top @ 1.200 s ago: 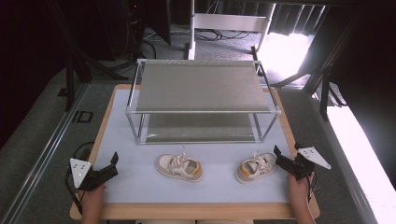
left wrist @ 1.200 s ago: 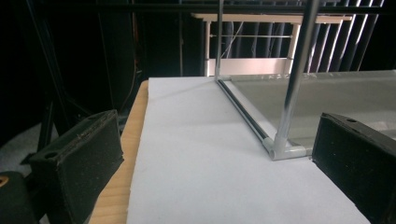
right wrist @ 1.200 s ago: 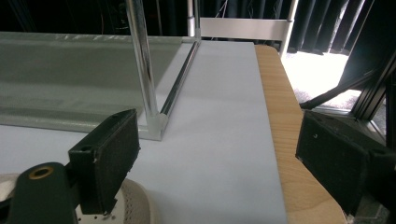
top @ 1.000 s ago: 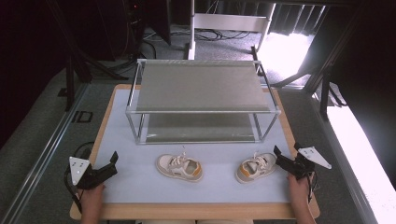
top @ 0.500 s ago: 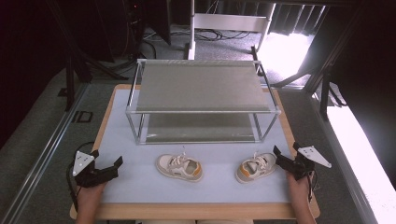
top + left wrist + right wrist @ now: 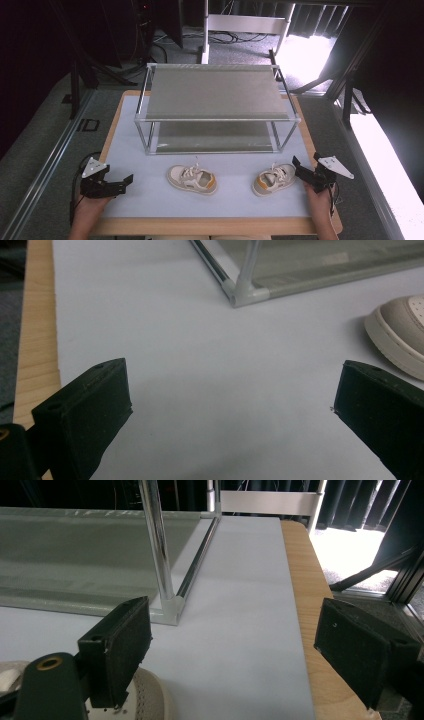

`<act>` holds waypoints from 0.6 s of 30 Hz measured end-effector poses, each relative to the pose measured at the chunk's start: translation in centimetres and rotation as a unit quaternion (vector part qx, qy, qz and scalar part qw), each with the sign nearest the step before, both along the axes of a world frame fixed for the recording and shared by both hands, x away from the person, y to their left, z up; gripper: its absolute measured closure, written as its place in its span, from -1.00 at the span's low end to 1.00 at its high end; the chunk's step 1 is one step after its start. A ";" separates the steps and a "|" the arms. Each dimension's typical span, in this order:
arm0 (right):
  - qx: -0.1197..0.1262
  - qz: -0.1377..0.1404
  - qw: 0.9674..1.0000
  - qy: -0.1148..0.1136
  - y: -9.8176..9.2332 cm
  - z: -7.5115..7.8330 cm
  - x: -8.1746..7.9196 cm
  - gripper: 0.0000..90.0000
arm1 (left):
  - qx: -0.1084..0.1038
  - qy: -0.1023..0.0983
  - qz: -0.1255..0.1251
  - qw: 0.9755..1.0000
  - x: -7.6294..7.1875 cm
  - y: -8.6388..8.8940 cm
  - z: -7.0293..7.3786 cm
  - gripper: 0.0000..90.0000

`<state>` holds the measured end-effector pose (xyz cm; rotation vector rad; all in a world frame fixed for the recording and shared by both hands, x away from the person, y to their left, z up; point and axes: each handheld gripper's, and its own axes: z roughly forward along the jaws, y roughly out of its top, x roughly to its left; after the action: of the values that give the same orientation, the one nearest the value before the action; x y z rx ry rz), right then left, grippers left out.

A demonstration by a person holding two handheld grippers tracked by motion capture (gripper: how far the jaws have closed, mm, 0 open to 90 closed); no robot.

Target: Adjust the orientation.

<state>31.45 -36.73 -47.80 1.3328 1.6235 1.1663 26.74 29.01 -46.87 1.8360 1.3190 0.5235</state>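
The table [image 6: 125,107], wood-edged under a white mat, carries a two-tier metal rack [image 6: 216,107] at its 12 o'clock half. Two beige shoes lie in front of the rack: the left shoe [image 6: 192,179] near centre, the right shoe [image 6: 273,179] at 4 o'clock. The right gripper [image 6: 296,165], jaws spread wide, sits just beside that shoe's heel. The left gripper [image 6: 129,179], jaws also spread, rests at 8 o'clock, well apart from the left shoe

Beige shoes [image 6: 192,179] with orange heels, black hand-held grippers [image 6: 123,181]
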 end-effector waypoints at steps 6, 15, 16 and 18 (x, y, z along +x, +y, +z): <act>0.000 0.001 1.000 0.000 0.0 0.0 0.0 -0.67 | 0.029 0.036 -0.011 0.999 0.3 0.1 1.7 -0.97; 0.002 0.000 1.000 0.000 0.0 0.0 0.0 -0.67 | 0.063 0.091 -0.037 0.993 0.7 -0.5 2.9 -0.97; 0.002 0.001 1.000 0.000 0.0 0.0 0.0 -0.67 | 0.065 0.100 -0.044 0.992 0.7 -0.6 3.0 -0.97; 0.002 0.001 1.000 -0.001 0.0 0.0 0.0 -0.67 | 0.071 0.119 -0.054 0.989 0.8 -0.8 2.9 -0.97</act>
<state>31.44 -36.73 -47.80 1.3318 1.6238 1.1719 27.54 28.24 -43.94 2.1281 1.3552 0.3570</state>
